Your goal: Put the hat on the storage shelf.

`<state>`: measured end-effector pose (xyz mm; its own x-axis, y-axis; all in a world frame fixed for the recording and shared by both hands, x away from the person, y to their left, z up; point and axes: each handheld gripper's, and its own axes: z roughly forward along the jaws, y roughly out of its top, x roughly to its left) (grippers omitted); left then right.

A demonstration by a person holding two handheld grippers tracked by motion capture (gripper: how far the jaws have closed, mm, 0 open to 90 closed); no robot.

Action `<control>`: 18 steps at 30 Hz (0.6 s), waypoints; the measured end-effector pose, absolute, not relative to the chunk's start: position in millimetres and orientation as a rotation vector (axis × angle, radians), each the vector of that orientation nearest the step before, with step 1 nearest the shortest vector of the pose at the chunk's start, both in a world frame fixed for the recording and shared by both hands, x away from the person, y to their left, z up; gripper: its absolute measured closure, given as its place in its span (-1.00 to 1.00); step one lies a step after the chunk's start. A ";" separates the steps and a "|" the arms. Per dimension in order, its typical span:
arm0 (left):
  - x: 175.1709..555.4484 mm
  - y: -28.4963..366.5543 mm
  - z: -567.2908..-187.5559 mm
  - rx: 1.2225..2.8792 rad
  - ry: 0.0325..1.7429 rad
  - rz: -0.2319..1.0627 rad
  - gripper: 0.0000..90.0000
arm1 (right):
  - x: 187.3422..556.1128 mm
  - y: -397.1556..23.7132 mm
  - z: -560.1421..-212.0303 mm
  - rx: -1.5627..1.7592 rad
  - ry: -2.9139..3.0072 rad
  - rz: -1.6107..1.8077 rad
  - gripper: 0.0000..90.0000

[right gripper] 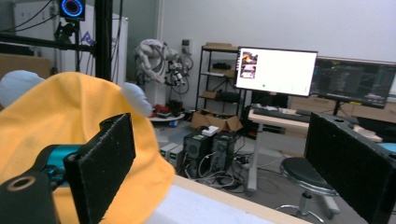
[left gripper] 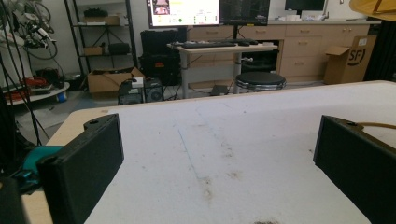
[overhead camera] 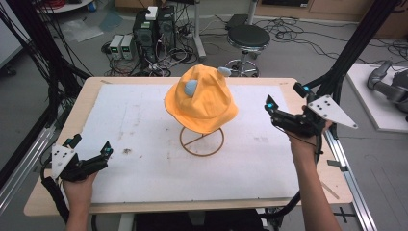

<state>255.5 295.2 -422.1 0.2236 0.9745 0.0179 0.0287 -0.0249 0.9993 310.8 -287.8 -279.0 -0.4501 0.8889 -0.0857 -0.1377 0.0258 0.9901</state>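
An orange bucket hat (overhead camera: 201, 98) with two pale blue ears sits on a thin wire stand (overhead camera: 202, 141) at the middle of the table. My right gripper (overhead camera: 284, 96) hovers to the hat's right, apart from it, jaws wide open and pointing toward it. In the right gripper view the hat (right gripper: 60, 116) lies behind the left jaw, and my right gripper (right gripper: 224, 168) holds nothing. My left gripper (overhead camera: 91, 145) rests near the table's front left corner, open and empty. The left gripper view shows my left gripper (left gripper: 219, 154) over bare mat, with the stand's wire (left gripper: 378, 125) by the right jaw.
A stained white mat (overhead camera: 144, 144) covers most of the wooden table (overhead camera: 62, 192). Beyond the far edge stand computer towers (overhead camera: 154, 29) and a black stool (overhead camera: 248, 37) among cables. Black frame posts (overhead camera: 351, 48) rise at both sides. A grey machine part (overhead camera: 389, 84) lies on a side table.
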 end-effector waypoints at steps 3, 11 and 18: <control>256.7 293.1 -420.9 1.350 1.052 1.041 -0.96 | 302.3 -304.5 -283.9 0.800 1.451 1.543 -0.81; 259.8 289.3 -418.9 1.349 1.053 1.039 -0.96 | 289.8 -343.1 -316.0 0.874 1.403 1.574 -0.81; 262.2 289.8 -418.4 1.349 1.065 1.038 -0.96 | 286.4 -358.6 -353.5 0.911 1.358 1.613 -0.81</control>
<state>262.2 289.8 -418.4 0.2193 0.9756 0.0133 0.0390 -0.0223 0.9990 286.4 -358.6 -353.5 -0.4023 0.9152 0.0218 -0.1345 -0.0826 0.9875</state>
